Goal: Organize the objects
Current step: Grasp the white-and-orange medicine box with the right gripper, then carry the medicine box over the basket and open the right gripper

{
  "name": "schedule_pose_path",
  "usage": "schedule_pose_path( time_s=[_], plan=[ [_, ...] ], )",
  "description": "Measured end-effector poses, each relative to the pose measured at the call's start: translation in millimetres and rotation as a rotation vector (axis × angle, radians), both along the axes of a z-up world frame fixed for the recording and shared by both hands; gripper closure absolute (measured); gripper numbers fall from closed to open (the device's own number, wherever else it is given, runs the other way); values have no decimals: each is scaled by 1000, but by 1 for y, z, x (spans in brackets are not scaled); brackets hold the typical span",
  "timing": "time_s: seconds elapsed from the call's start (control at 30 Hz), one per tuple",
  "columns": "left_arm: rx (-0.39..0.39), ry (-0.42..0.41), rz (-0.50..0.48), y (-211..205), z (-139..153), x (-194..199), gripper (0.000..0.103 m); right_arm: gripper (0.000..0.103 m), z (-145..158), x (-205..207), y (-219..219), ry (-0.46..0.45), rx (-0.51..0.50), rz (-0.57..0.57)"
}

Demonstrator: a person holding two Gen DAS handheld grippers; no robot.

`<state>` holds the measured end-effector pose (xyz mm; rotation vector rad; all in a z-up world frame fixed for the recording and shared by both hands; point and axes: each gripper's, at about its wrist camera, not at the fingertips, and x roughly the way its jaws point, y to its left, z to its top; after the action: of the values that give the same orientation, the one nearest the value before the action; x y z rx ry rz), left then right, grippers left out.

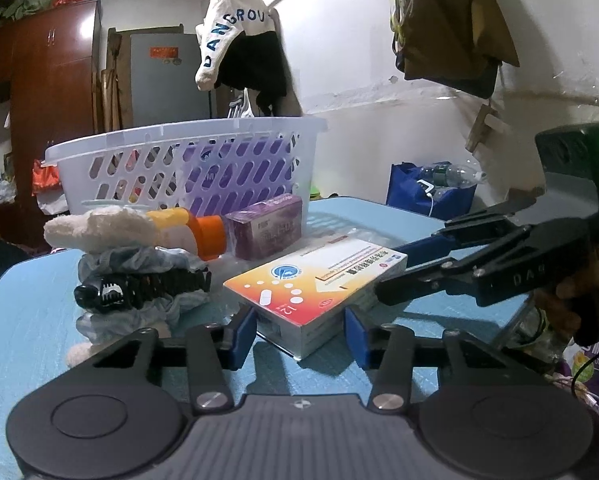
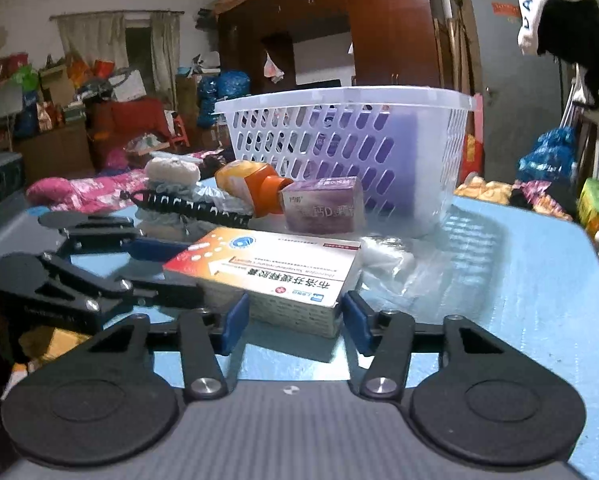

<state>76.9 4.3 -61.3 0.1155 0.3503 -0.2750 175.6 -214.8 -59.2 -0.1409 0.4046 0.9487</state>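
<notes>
A white and orange medicine box lies on the blue table. My left gripper is open, its blue pads on either side of the box's near corner. My right gripper is open around another corner of the same box; it also shows in the left wrist view, reaching in from the right. Behind the box lie a purple box, an orange-capped bottle, a black hair claw on grey cloth, and a white fluffy item. A white basket stands behind them.
A clear plastic bag lies to the right of the medicine box. A purple item sits inside the basket. A blue bag with bottles stands beyond the table's far right edge. Clothes hang on the wall.
</notes>
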Motion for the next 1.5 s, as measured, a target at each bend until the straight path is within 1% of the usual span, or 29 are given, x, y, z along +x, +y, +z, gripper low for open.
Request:
schedule_pose_path(
  time_s=[0.13,0.23,0.43,0.6,0.77,0.97,1.1,1.17,1.23,1.33,1.4,1.43,1.5],
  plan=[
    [2,-17,-5,2,1,-3,53,58,-4,-11,0,-44,-3,-19],
    [1,-21,-11,3,1,-4,53,61,-6,-16,-3,-44,20,-34],
    [-2,-29,-10,4,1,-6,54,62,-7,-15,-5,-29,48,-43],
    [2,-56,-6,1,6,-12,54,62,-4,-18,-5,-21,69,-47],
    [1,-91,-5,1,14,-19,54,62,4,-27,-4,-55,74,-62],
    [9,-157,4,0,28,-31,54,62,18,-35,-2,-99,91,-66],
    [19,-201,14,-1,47,-32,54,62,32,-37,-1,-133,106,-64],
    [44,-237,28,-2,63,-29,54,62,44,-35,3,-158,106,-68],
    [48,-268,37,2,83,-21,54,62,64,-29,9,-191,104,-68],
    [17,-297,49,16,118,0,54,62,98,-12,20,-221,110,-59],
    [5,-296,66,25,136,20,54,62,122,4,31,-236,108,-58],
    [13,-291,77,28,145,30,54,62,133,14,38,-244,107,-62],
    [14,-276,96,36,156,51,54,62,148,33,54,-238,91,-66]
  ],
)
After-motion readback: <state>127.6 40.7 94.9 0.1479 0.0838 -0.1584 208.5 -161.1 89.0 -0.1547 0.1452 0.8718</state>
